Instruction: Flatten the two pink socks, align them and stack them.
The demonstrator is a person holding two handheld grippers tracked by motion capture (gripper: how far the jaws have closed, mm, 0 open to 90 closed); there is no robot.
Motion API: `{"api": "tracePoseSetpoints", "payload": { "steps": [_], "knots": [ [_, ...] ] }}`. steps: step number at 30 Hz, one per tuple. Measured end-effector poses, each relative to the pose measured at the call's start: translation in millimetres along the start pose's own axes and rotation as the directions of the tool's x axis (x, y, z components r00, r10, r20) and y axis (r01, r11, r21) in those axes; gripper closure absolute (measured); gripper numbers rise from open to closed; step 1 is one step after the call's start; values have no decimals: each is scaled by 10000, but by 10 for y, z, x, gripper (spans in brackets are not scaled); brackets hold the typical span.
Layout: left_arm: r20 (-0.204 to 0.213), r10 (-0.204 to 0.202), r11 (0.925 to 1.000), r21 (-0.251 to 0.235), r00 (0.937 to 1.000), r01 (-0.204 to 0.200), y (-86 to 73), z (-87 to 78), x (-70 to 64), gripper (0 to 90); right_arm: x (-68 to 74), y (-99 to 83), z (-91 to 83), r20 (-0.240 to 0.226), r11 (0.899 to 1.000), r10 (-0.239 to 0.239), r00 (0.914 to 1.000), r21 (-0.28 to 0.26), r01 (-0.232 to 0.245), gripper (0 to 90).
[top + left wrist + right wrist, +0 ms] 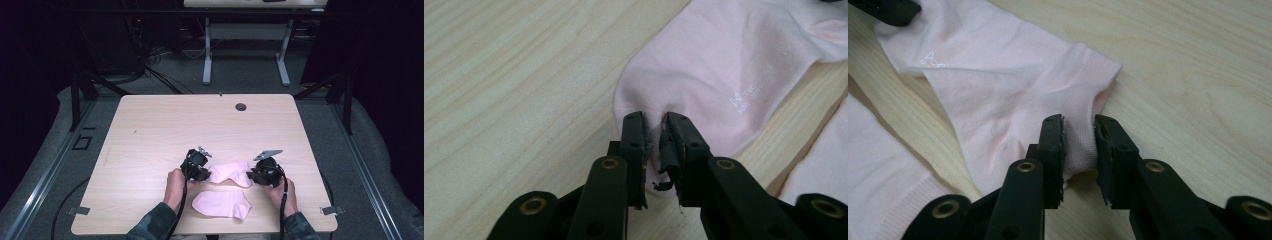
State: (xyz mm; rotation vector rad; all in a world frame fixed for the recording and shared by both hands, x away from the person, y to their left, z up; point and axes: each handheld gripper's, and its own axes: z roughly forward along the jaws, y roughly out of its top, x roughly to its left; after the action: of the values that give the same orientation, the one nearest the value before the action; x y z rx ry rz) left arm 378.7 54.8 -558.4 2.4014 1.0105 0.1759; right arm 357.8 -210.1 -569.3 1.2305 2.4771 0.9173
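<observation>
While high view hides jaws:
L gripper [655, 122]: nipped on far sock [724, 75] toe.
R gripper [1079, 122]: pinching its cuff.
Near sock [222, 204]: free.

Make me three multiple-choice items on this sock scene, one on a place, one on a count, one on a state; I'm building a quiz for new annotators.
1. Where does the loose sock lie?
A. at the table's far edge
B. nearer the person than the held sock
C. on the floor

2. How many pink socks are on the table?
A. one
B. two
C. four

3. How do the jaws of the two grippers stand?
A. both pinch the held sock
B. both wide open
C. one holds a cable

Key:
1 B, the loose sock lies below the held sock on the table.
2 B, these two.
3 A, left gripper pinches its toe end, right gripper its cuff end.
</observation>
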Motion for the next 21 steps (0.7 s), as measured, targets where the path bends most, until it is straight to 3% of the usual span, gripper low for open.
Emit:
{"api": "tracePoseSetpoints", "payload": {
  "steps": [5,11,16,21],
  "knots": [
    [50,-9,9999,-109,10000,9,-20,-5,12,844,-10,-9,3,-220,9997,219,9995,-59,-221,819],
    [174,-148,9991,-383,9997,154,-54,-75,50,860,-19,-32,-8,-576,9977,622,9964,-221,-636,827],
    [378,-204,9972,-706,9991,230,-52,-320,58,859,27,14,-180,-800,9973,523,9954,-479,-563,827],
    [503,-43,9975,-699,9987,78,-43,-593,6,857,117,66,-447,-1199,9942,458,9917,-908,-569,825]
  ]
}}
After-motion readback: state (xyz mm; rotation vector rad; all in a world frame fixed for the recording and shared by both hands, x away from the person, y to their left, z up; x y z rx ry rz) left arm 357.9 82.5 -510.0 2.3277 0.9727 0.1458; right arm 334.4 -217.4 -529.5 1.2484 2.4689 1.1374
